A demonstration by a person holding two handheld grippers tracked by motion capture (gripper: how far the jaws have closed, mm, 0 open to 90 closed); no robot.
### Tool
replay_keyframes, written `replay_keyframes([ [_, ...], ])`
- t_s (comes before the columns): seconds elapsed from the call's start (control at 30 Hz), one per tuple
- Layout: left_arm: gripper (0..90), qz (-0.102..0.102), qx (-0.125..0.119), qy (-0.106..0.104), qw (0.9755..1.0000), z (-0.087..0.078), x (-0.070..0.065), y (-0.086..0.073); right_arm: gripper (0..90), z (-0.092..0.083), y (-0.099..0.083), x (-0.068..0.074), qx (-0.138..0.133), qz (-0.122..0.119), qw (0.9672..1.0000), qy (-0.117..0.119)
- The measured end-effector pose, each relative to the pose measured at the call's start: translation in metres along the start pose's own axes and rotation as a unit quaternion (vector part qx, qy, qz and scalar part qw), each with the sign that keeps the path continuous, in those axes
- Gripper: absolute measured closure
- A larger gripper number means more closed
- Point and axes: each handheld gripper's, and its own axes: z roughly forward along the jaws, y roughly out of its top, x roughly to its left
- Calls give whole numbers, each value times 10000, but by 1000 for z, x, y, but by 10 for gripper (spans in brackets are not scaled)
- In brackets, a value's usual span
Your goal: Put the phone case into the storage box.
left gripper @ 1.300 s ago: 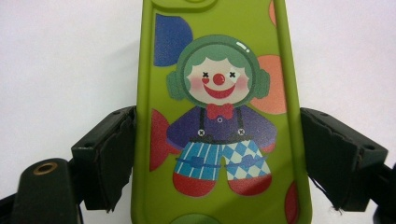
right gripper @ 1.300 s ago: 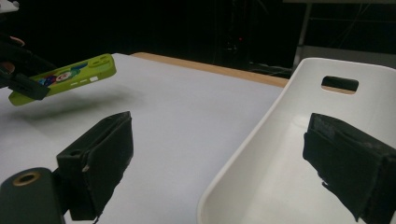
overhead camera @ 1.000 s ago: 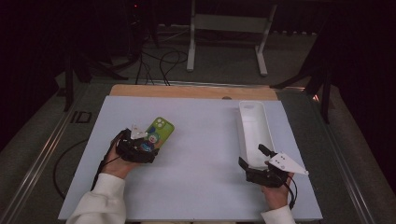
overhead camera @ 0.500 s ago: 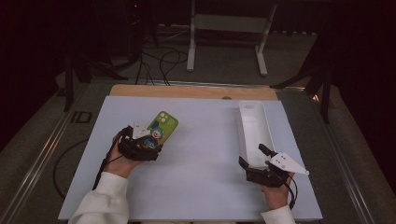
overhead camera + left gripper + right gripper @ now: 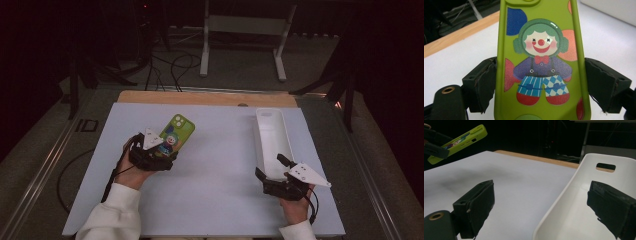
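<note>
A lime-green phone case [image 5: 177, 131] printed with a clown is clamped at its lower end by my left gripper [image 5: 164, 151]. In the left gripper view the case [image 5: 541, 50] fills the gap, both jaws pressed against its long sides, so the gripper [image 5: 540, 86] is shut on it. The right gripper view shows the case [image 5: 459, 141] tilted in the air above the table. My right gripper [image 5: 270, 167] is open. Its jaws straddle the near left rim of a long white tray [image 5: 272, 135], one jaw inside the tray [image 5: 574, 185], the other over the mat.
A white mat [image 5: 215, 165] covers the table, with a wooden strip [image 5: 205, 98] along its far edge. Beyond the table stand a white metal frame [image 5: 242, 30] and cables [image 5: 175, 65] on the floor. A metal rail [image 5: 45, 165] runs along the left.
My left gripper has carried the phone case slightly forward and to the right. The right gripper and the tray have stayed where they were.
</note>
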Motion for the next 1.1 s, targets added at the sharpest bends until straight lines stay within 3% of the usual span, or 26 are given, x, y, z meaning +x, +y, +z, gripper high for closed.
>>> replay_keyframes([
  [0.13, 163, -10, -91, -21, 10000, 0, -1, 0, 75, 0, 0, 1, 16, -6, 10000, 19],
  [0.17, 163, 3, -242, -60, 9997, -1, -2, 1, 75, 0, 2, 2, 36, -17, 10000, 42],
  [0.43, 163, 90, -438, -59, 9990, -3, -4, 5, 75, 2, 8, 5, 88, -131, 9998, 125],
  [1.1, 163, 404, -642, -191, 9969, 6, -23, 21, 75, 6, 31, 8, 70, -197, 9994, 287],
])
